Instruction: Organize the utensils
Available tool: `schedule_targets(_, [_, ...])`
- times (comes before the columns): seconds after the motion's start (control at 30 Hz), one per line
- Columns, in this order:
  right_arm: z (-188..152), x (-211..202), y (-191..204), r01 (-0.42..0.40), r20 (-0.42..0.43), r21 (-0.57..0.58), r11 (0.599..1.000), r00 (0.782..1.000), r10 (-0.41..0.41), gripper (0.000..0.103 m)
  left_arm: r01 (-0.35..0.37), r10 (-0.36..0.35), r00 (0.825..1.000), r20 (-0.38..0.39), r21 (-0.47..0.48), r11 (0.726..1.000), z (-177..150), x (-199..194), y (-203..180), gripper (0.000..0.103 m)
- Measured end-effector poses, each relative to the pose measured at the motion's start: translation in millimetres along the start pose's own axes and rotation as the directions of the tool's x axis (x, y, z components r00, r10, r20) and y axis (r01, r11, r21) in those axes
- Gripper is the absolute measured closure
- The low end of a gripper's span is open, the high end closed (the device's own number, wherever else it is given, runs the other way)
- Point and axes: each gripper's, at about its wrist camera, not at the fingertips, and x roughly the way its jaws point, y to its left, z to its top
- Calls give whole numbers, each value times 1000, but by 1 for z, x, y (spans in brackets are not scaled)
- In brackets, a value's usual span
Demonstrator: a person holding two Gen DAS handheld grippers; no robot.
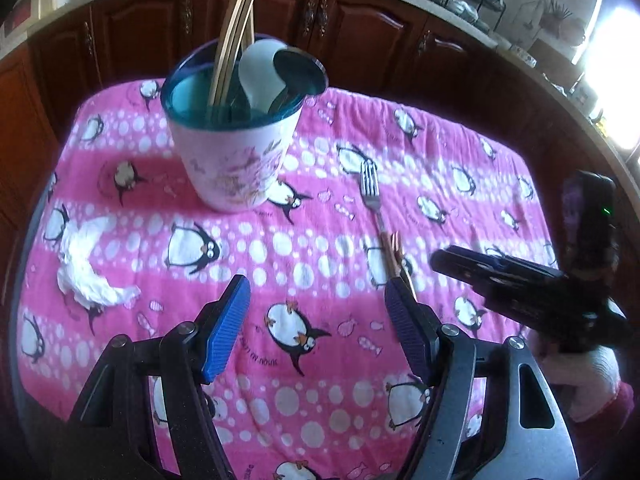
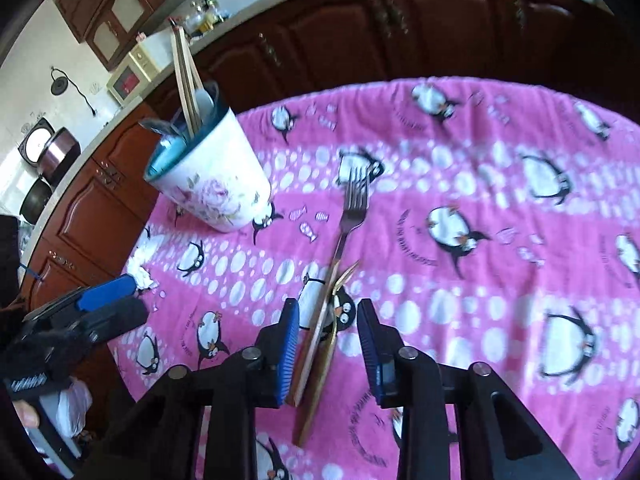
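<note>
Straddled the fork (image 2: 352,204) handle with the right gripper (image 2: 328,344), still unclamped, fork flat on the counter (image 2: 500,280) near the cup (image 2: 212,184); advisable to centre before closing; left gripper (image 1: 316,320) wide, empty.

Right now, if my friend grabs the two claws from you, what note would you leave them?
Left claw: open, empty, above the penguin cloth.
Right claw: open around the handles of the fork and a second gold-coloured utensil lying across it; not gripping yet.
Cup: upright on the cloth, already holding chopsticks and spoons.
Left to do: grip those two, drop them in the cup. A crumpled tissue lies on the cloth too.
</note>
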Motion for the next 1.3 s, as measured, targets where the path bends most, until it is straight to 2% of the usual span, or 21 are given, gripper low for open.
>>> schedule_targets(0.1, [4, 18, -2, -4, -23, 21, 1000, 1000, 4, 79, -17, 17, 1000, -7, 1, 1000, -3, 2, 3, 33])
schedule_targets(0.23, [10, 38, -8, -6, -46, 48, 999, 999, 8, 94, -26, 26, 999, -29, -5, 1000, -5, 7, 7, 33])
schedule_targets(0.33, [10, 40, -11, -22, -49, 67, 998, 999, 25, 99, -32, 32, 999, -40, -9, 999, -6, 11, 8, 33])
schedule_targets(0.57, [8, 14, -35, -4, 1, 108, 994, 1000, 3, 100, -13, 12, 998, -60, -25, 1000, -2, 24, 3, 33])
schedule_targets(0.7, [10, 9, -36, -55, 22, 116, 992, 998, 53, 99, -5, 3, 998, -67, -19, 1000, 0, 29, -5, 33])
schedule_targets(0.8, [12, 17, -25, -67, -2, 92, 993, 998, 67, 89, -8, 8, 997, -76, 0, 1000, -1, 32, -12, 33])
schedule_targets(1.0, [15, 49, -25, -92, -55, 163, 982, 993, 102, 89, -19, 20, 997, -76, 12, 1000, -1, 30, -13, 33])
schedule_targets(1.1, [12, 46, -24, -87, -46, 143, 986, 994, 95, 98, -23, 24, 997, -75, 13, 1000, 0, 30, -12, 33])
schedule_targets(1.23, [12, 25, -35, -71, 2, 142, 987, 997, 71, 99, -18, 20, 996, -89, 18, 1000, 1, 38, -17, 33])
schedule_targets(1.3, [12, 12, -46, -26, 16, 146, 989, 1000, 24, 99, -7, 9, 995, -98, 21, 1000, 2, 45, -23, 33])
